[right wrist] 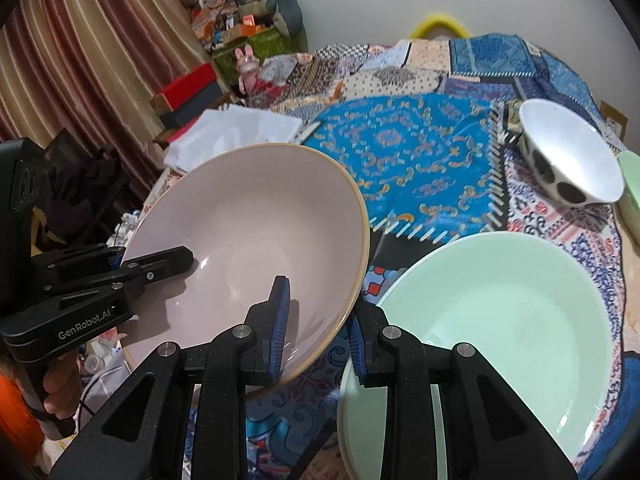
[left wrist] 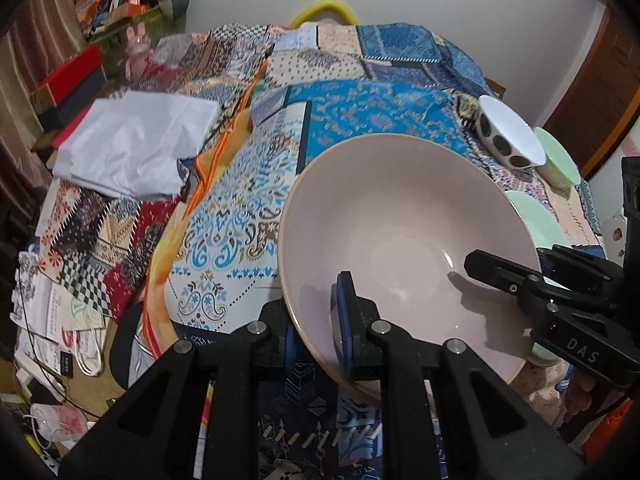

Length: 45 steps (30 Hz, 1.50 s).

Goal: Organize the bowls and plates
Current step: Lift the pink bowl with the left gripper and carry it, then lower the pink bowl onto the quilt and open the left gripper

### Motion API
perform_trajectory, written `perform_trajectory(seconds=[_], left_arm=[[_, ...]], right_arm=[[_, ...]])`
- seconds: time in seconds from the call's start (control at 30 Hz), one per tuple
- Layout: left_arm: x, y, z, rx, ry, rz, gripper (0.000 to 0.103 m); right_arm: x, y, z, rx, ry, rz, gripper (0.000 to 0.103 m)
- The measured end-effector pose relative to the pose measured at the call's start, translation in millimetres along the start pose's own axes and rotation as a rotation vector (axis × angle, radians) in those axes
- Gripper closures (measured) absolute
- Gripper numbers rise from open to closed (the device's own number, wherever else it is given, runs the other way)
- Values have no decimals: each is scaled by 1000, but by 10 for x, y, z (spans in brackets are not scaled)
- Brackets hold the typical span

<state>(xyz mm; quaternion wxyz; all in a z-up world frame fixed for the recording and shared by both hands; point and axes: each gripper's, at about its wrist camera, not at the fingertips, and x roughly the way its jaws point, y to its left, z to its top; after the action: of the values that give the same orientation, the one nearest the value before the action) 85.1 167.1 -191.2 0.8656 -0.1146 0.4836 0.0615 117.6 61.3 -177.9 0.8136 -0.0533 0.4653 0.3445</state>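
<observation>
Above the quilt-covered tabletop, left tongs and right tongs both clamp the pink bowl's rim; uneven pulls could slip it onto the green plate.

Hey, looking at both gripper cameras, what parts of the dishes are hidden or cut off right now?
- Left wrist view: the pink bowl covers most of the green plate; only a sliver shows.
- Left wrist view: the spotted bowl hides part of the green cup.
- Right wrist view: the green cup is cut off by the frame edge.
- Right wrist view: the right hand-held gripper blocks the plate's near rim.
- Both views: the pink bowl's underside is unseen.
</observation>
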Motion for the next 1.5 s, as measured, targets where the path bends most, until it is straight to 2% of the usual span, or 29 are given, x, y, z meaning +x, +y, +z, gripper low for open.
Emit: perform_trajectory(seconds=[0.23, 0.53, 0.77, 0.93, 0.97, 1.03, 1.1, 1.27, 1.33, 1.5], left_arm=[[229, 133, -95, -60, 42, -30, 86], [288, 169, -80, -45, 34, -20, 85], [142, 191, -63, -21, 2, 30, 85], [1, 245, 1, -35, -10, 33, 82], [-40, 236, 21, -33, -19, 41, 81], [-119, 204, 67, -32, -37, 37, 72], [-203, 151, 115, -28, -60, 32, 65], [-383, -91, 293, 17, -130, 24, 53], [-441, -214, 390, 32, -155, 9, 43], [-489, -537, 629, 84, -194, -19, 37]], right_arm=[[167, 43, -15, -31, 57, -15, 78], [263, 78, 24, -70, 79, -42, 78], [198, 69, 7, -84, 76, -38, 77], [82, 27, 14, -79, 48, -63, 77], [33, 6, 24, -75, 34, -63, 76], [-71, -40, 44, -70, 7, -72, 73], [-164, -91, 62, -64, -18, -85, 67], [-438, -338, 139, -30, -84, -137, 65], [-557, -471, 164, -7, -109, -157, 65], [-825, -807, 202, 44, -162, -217, 65]])
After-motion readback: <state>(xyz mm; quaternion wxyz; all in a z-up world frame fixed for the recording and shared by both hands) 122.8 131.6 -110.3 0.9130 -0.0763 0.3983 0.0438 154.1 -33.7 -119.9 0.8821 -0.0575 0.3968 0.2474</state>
